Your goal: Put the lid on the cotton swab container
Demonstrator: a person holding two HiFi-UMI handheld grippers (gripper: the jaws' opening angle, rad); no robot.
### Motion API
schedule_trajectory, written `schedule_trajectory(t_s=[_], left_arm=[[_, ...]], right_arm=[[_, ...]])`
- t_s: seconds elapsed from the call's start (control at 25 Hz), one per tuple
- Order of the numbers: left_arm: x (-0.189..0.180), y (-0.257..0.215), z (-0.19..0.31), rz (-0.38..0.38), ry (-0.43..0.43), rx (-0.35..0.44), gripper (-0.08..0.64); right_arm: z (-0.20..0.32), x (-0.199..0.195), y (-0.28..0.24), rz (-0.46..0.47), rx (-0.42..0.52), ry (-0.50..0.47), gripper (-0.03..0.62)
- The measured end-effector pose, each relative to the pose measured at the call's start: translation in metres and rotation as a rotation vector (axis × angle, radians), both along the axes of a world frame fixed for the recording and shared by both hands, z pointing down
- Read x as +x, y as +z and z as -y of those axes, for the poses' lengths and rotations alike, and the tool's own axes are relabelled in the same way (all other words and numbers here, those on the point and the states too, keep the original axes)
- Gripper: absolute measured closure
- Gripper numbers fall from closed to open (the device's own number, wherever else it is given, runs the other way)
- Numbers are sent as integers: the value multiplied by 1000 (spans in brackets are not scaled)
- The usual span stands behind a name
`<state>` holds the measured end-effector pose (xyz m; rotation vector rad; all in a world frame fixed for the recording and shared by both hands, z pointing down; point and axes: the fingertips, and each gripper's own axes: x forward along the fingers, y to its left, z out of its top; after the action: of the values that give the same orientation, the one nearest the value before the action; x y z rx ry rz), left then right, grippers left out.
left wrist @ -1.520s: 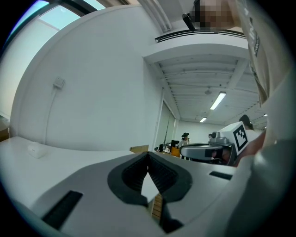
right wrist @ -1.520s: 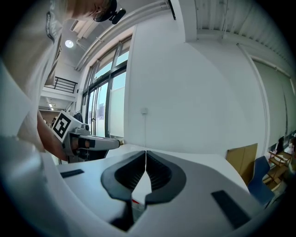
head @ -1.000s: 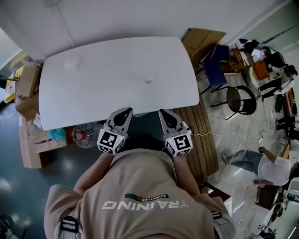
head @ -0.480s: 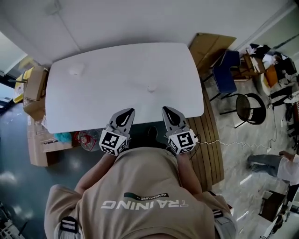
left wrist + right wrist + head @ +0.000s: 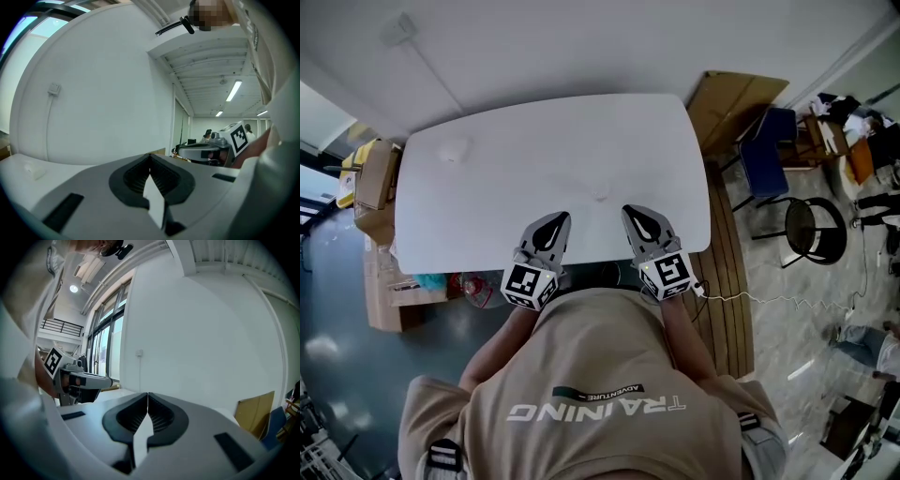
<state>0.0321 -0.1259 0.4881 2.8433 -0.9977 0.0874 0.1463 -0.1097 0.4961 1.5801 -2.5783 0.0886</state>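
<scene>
The person holds two grippers side by side over the near edge of the one white counter [image 5: 487,216], most likely as a ready pose before any reach. The left gripper [image 5: 550,228] and the right gripper [image 5: 638,223] both have their jaws pressed together with nothing between them. Two small pale things lie on the counter, well apart. The near thing [image 5: 600,191] sits ahead of the grippers and the far thing [image 5: 452,147] by the far left corner. They are too small to tell lid from container.
</scene>
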Motion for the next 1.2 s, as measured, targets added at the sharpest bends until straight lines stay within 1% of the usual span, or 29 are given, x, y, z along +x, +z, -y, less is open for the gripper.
schedule_trajectory(t_s=[0.16,0.28,0.44,0.52,0.64,0.76,0.88,1.0,1.12,1.2], left_arm=[[9,4,11,3,-48,-14,548],[12,6,14,9,-77,-25,548],[6,10,8,21,-101,-59,548],[2,10,14,21,-102,-61,548],[-4,11,27,10,-97,-54,548],[-7,15,35,-10,-88,-73,548],[-4,13,48,-28,-59,-92,548],[-3,6,64,-50,-27,-89,548],[-6,4,79,-66,6,-86,548],[-10,4,87,-76,26,-85,548]], right_arm=[[10,14,4,3,-7,-39,574],[21,24,9,31,-9,-39,574],[25,18,16,56,-31,-64,574],[31,11,16,58,-30,-78,574],[42,-1,19,53,-37,-94,574],[45,-9,19,30,-50,-104,574],[52,-7,11,6,-54,-83,574],[62,-7,6,-6,-60,-50,574],[73,-13,4,0,-69,-19,574],[83,-20,3,-14,-70,-7,574]])
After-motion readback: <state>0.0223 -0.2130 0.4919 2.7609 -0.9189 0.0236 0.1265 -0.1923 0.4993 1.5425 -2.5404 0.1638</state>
